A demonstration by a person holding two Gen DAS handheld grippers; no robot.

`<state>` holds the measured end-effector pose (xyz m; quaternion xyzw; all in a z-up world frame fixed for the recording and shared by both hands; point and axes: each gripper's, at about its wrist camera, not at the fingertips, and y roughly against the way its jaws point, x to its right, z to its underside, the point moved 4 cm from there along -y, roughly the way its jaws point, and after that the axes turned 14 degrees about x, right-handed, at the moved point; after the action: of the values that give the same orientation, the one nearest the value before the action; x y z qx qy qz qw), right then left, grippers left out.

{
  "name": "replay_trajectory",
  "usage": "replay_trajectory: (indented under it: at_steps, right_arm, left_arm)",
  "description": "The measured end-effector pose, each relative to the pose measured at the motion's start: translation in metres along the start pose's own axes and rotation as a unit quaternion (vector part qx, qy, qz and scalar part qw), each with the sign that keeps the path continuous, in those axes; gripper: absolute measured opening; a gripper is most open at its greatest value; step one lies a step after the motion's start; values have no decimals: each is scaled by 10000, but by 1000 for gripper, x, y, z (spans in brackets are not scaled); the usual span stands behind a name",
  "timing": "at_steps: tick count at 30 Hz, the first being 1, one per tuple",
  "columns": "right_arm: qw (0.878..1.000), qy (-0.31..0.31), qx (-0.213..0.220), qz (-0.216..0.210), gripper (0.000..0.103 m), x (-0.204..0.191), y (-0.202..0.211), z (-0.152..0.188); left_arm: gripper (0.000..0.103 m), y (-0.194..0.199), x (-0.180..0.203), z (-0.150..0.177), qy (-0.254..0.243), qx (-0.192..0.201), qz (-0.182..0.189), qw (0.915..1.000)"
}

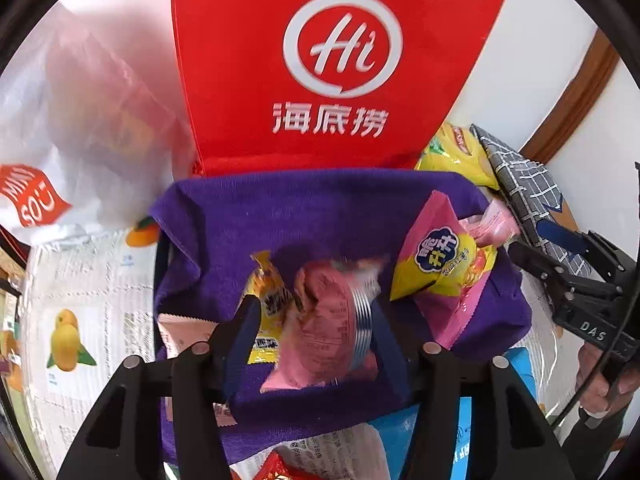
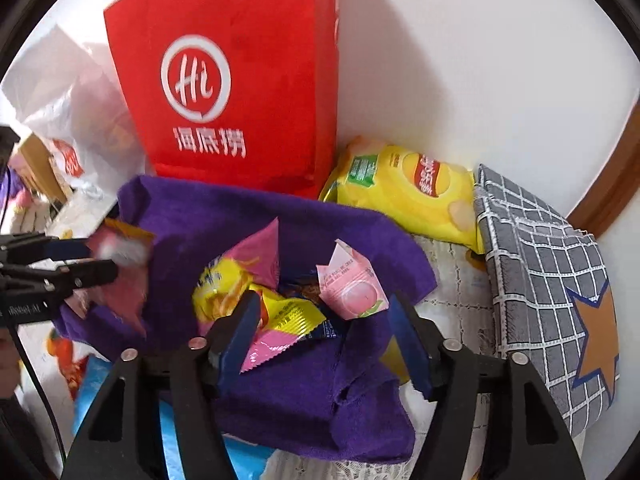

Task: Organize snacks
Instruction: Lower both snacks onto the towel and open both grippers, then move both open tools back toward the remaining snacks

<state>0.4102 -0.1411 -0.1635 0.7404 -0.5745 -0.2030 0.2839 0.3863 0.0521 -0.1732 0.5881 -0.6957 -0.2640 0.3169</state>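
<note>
Your left gripper (image 1: 312,328) is closest in the left wrist view. Its two fingers are apart. A pink snack pack (image 1: 320,332) sits between them and looks blurry. It seems loose, not squeezed. It hangs over the purple cloth (image 1: 320,204), which looks like the soft nest for the snacks. A small yellow pack (image 1: 268,292) lies just beside it. A pink and yellow pack (image 1: 436,276) rests farther right on the cloth. To do this step well, I think you should let the pink pack drop flat into the middle. Then lift straight up so a finger does not drag it back out.

Your right gripper (image 2: 324,320) is closest in the right wrist view. Its fingers are wide apart and hold nothing. Below them, on the purple cloth, lie the pink and yellow pack and a little peach pack (image 2: 352,288). A big yellow chip bag (image 2: 400,192) lies off the cloth, between the red bag (image 2: 228,88) and the grey checked box (image 2: 540,280). It may be a good one to get next. Grab it by an edge, gently, so the chips do not break.
</note>
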Motion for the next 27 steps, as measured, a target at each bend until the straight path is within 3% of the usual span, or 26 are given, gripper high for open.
replay_trajectory:
  at_steps: [7,15,22,27]
  right_arm:
    - [9995,150,271,107,71,-9,44,1]
    - [9989,110,446,90,71,-36,96,25]
    - [9977,-262,247,-572,70,-70,124,64]
    - [9940,41,297,-1054,70,-117,141,86]
  left_arm:
    - [60,28,1,-12,42,273,111,9996]
    - [61,77,4,-16,100,565,190,9982]
    - [61,122,-10,13,17,674,41,9977]
    - [62,144,-30,42,152,652,-44,9978]
